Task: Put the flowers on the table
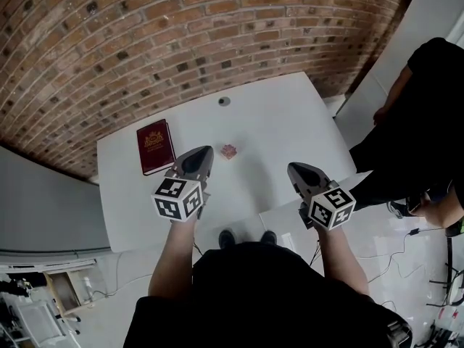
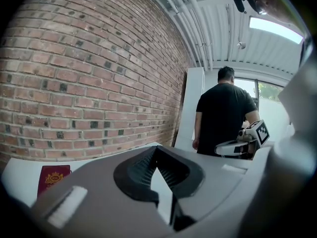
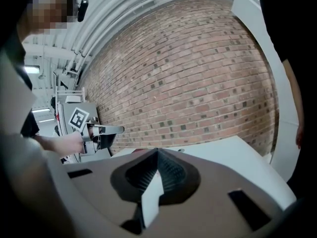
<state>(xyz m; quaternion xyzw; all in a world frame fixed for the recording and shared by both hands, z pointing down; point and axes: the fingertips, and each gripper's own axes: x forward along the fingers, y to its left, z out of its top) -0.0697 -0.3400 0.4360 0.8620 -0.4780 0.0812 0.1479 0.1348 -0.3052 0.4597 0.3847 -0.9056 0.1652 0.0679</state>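
Observation:
A small pink and red bunch, seemingly the flowers (image 1: 229, 151), lies on the white table (image 1: 275, 122) near its middle. My left gripper (image 1: 206, 151) hovers just left of it, jaws shut with nothing between them; its tips (image 2: 156, 148) meet over the table. My right gripper (image 1: 292, 169) hangs over the table's near right part, to the right of the flowers, and its jaws (image 3: 157, 151) also meet with nothing held. Each gripper shows in the other's view: the right gripper (image 2: 242, 143) and the left gripper (image 3: 99, 133).
A dark red book (image 1: 154, 146) lies on the table's left side, also visible as the book (image 2: 53, 177). A small grey round thing (image 1: 224, 101) sits near the far edge. A brick wall (image 1: 181, 27) backs the table. A person in black (image 1: 413, 136) stands at the right.

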